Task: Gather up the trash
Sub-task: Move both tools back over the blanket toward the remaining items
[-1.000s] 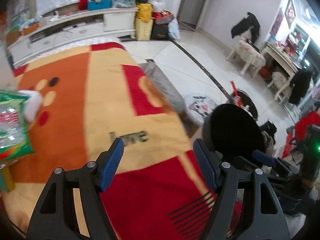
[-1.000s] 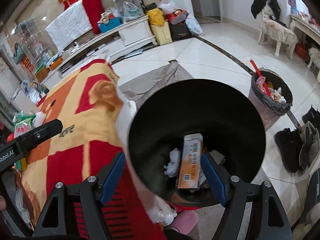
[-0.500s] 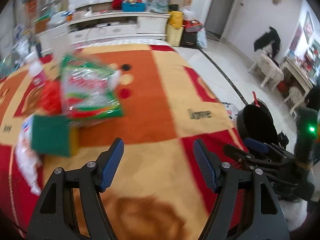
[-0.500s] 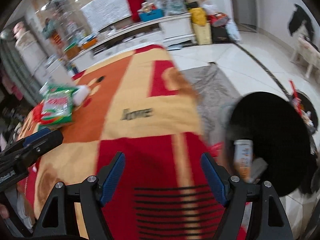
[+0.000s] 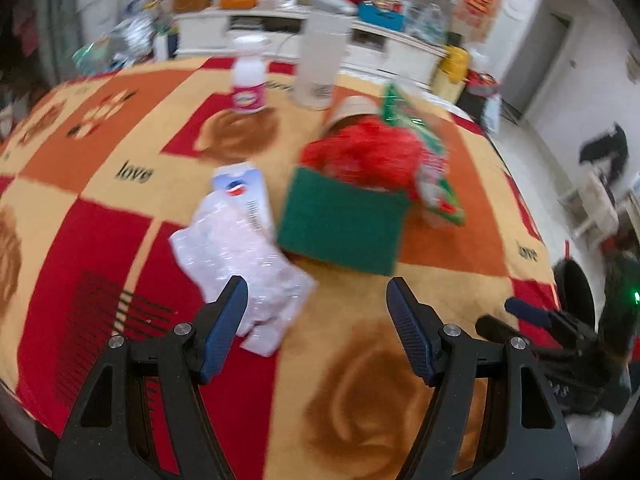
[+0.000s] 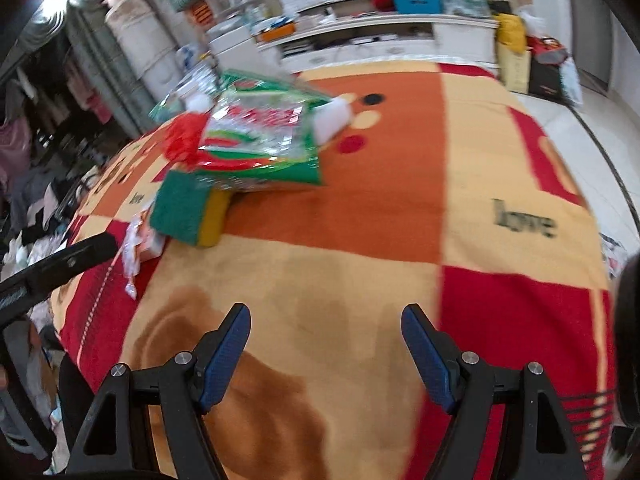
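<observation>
I hold my left gripper (image 5: pixel 316 312) spread and empty, angled down over the red, orange and cream patchwork blanket (image 5: pixel 460 272), because the litter sits just ahead of it. A crumpled clear plastic wrapper (image 5: pixel 240 256) lies at eleven o'clock from the fingertips, its near edge almost at the left pad, so I judge it the easiest piece to take first. The green scouring sponge with a yellow side (image 5: pixel 340 224) lies at twelve o'clock, leaning against a green and red crinkly snack bag (image 5: pixel 432 168) heaped on red crumpled plastic (image 5: pixel 360 152). My right gripper (image 6: pixel 326 336) is also spread with nothing in it, above bare blanket; from there the pile lies at eleven o'clock. The black bin (image 5: pixel 576 300) waits off the blanket's edge at three o'clock.
</observation>
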A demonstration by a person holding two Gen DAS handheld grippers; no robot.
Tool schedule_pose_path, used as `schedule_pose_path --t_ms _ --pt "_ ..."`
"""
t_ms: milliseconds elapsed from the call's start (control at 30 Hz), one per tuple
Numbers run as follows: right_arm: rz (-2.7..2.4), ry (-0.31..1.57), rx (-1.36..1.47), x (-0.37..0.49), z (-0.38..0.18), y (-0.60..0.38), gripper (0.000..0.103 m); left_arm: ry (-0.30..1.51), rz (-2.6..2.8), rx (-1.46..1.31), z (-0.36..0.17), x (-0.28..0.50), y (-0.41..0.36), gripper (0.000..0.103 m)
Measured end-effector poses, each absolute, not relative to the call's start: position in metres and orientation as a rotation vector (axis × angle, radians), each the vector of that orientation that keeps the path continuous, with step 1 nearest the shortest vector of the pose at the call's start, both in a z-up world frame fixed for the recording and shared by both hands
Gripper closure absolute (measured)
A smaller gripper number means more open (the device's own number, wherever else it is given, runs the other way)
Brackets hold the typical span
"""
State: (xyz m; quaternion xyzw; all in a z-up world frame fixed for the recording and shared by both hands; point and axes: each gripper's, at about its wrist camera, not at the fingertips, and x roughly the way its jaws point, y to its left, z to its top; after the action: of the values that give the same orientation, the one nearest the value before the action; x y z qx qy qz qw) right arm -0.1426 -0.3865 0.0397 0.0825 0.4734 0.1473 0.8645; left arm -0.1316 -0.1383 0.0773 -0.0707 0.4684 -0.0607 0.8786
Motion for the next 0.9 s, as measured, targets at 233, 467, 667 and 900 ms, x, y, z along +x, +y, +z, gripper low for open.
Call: schedule_pose_path --t_ms 233,467,667,900 --pt "0.403 0.995 0.16 -0.118 0.036 -0.342 0.027 0.989 -0.074 -0.202 0.068 -0.115 -0.111 0.032" --pt "0.475 0.967 0.299 -0.082 0.035 -0.317 0.033 0.999 -0.033 -0.239 0.065 -0.104 -0.085 0.032" --pt "0.508 0.989 0.473 -0.049 0.017 -0.315 0.064 1.004 -0.009 -0.265 0.064 -0.104 -0.067 0.032" --pt "0.532 0.979 0.484 -0.095 0.037 -0.338 0.075 1.003 -0.012 -0.315 0.055 -0.092 -0.068 0.032"
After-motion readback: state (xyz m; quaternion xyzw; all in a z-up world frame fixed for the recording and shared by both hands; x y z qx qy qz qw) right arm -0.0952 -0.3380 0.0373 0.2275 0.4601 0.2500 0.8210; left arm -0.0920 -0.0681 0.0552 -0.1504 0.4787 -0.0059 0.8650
